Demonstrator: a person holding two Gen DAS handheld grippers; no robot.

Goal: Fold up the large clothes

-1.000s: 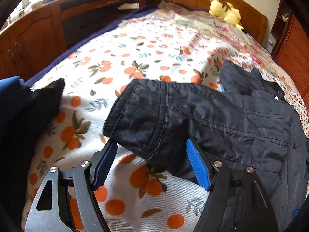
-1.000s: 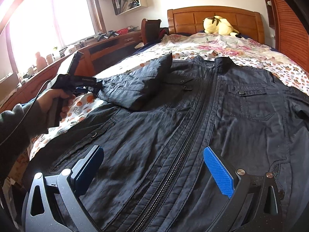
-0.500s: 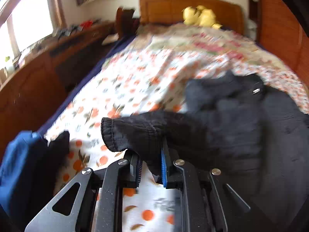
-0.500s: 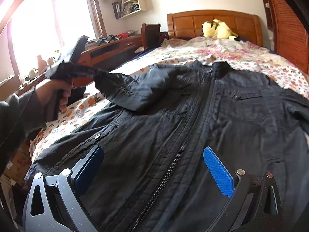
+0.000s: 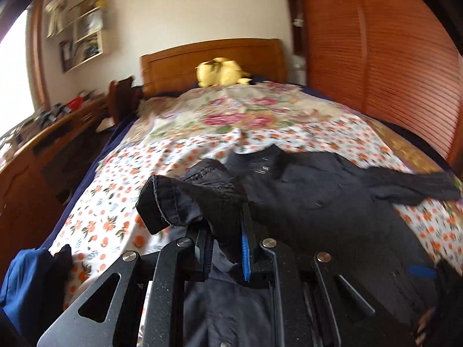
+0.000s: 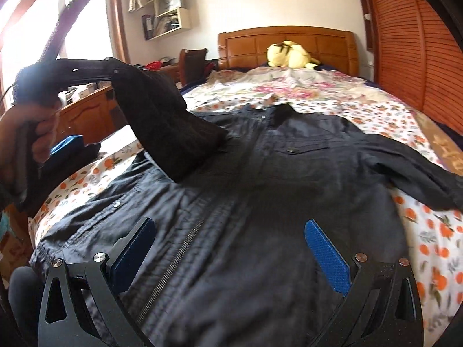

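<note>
a: what's the biggest thing here?

b: the wide bed with the white orange-print sheet (image 6: 434, 248). spread over it, filling the centre of the right wrist view, lies the large black zip-front jacket (image 6: 260, 190), front side up, collar toward the wooden headboard (image 6: 286, 40) at upper centre.

a: and its sleeves?

b: the jacket's other sleeve (image 6: 413, 162) lies flat at centre right. the black sleeve with the stitched cuff (image 5: 185, 202) is lifted off the bed, at upper left in the right wrist view.

a: what holds it?

b: the left gripper (image 5: 227, 245); its fingers are clamped on the cloth just behind the cuff. the right gripper (image 6: 231, 257) hovers low over the jacket's hem, fingers spread wide, holding nothing.

a: what might go wrong?

b: i'd judge the pinch is narrow, so the slick cloth could slip out as the sleeve swings across. with nothing pinning the body, the pull may also drag the whole jacket sideways and wrinkle the fold.
</note>
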